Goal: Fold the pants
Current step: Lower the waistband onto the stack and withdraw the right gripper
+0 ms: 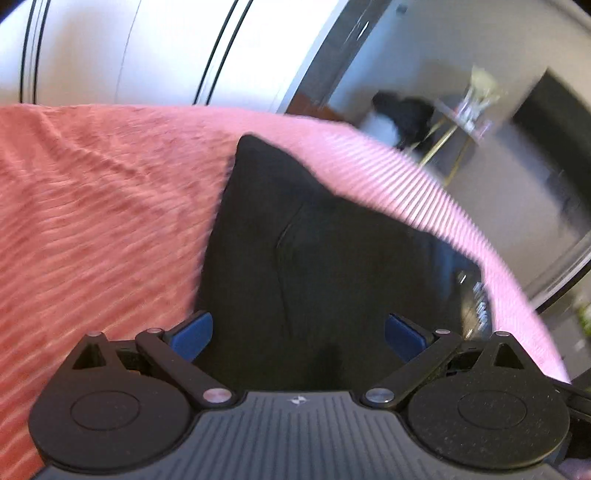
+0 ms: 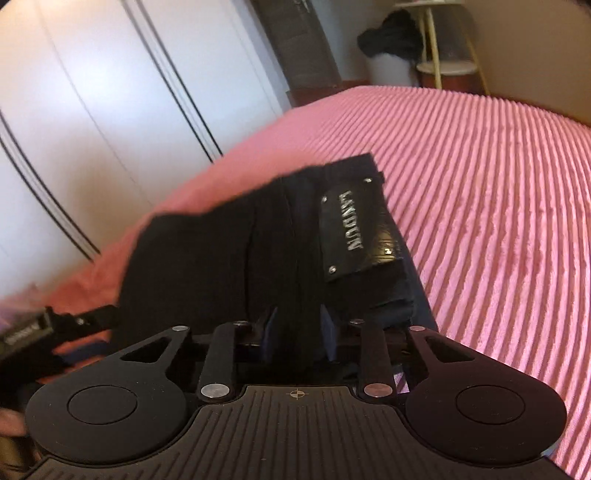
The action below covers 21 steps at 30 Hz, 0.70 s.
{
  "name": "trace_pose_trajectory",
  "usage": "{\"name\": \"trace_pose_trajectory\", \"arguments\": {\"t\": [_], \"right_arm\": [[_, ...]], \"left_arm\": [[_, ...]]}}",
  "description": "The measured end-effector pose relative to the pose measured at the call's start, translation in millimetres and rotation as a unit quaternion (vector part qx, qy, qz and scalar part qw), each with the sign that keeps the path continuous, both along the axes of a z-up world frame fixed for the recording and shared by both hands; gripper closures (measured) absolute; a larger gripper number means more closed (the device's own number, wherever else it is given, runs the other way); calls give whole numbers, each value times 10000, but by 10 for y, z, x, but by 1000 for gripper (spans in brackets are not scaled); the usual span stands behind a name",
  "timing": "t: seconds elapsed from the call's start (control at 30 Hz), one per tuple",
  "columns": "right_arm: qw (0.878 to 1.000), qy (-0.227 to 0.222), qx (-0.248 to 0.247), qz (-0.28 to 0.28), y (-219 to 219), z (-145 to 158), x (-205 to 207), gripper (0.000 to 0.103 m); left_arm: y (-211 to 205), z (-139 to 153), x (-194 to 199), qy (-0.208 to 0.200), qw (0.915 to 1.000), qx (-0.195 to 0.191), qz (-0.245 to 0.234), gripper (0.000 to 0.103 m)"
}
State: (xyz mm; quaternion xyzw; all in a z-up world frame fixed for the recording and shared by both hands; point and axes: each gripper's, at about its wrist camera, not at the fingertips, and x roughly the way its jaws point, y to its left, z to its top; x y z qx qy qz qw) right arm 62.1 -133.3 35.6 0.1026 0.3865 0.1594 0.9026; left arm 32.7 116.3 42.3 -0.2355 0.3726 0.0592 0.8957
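The black pants (image 1: 317, 236) lie folded into a compact bundle on the pink ribbed bedspread (image 1: 92, 206). In the right wrist view the pants (image 2: 229, 258) show a black leather brand patch (image 2: 360, 230) on the waistband. My left gripper (image 1: 298, 334) is open, its blue pads wide apart on either side of the near edge of the bundle. My right gripper (image 2: 298, 328) is shut on the near edge of the pants, with cloth pinched between its blue pads. The left gripper's body (image 2: 48, 332) shows at the left of the right wrist view.
The pink bedspread (image 2: 480, 184) stretches far to the right. White wardrobe doors (image 2: 92, 92) stand beyond the bed's left side. A stool with gold legs (image 2: 439, 44) and dark clothing (image 2: 391, 35) stand past the far end of the bed.
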Motion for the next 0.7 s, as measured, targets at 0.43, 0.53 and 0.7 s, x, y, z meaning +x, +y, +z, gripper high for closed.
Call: {"name": "trace_pose_trajectory", "arguments": {"t": [0.43, 0.53, 0.7], "right_arm": [[9963, -517, -552, 409, 61, 31, -685, 39], [9951, -550, -720, 396, -27, -16, -1005, 20], [9955, -593, -692, 260, -77, 35, -1226, 5]], "left_arm": [[-31, -280, -78, 951, 9940, 454, 281, 4], [-175, -174, -154, 853, 9930, 791, 210, 4], [-474, 38, -426, 757, 9887, 1293, -5, 4]]}}
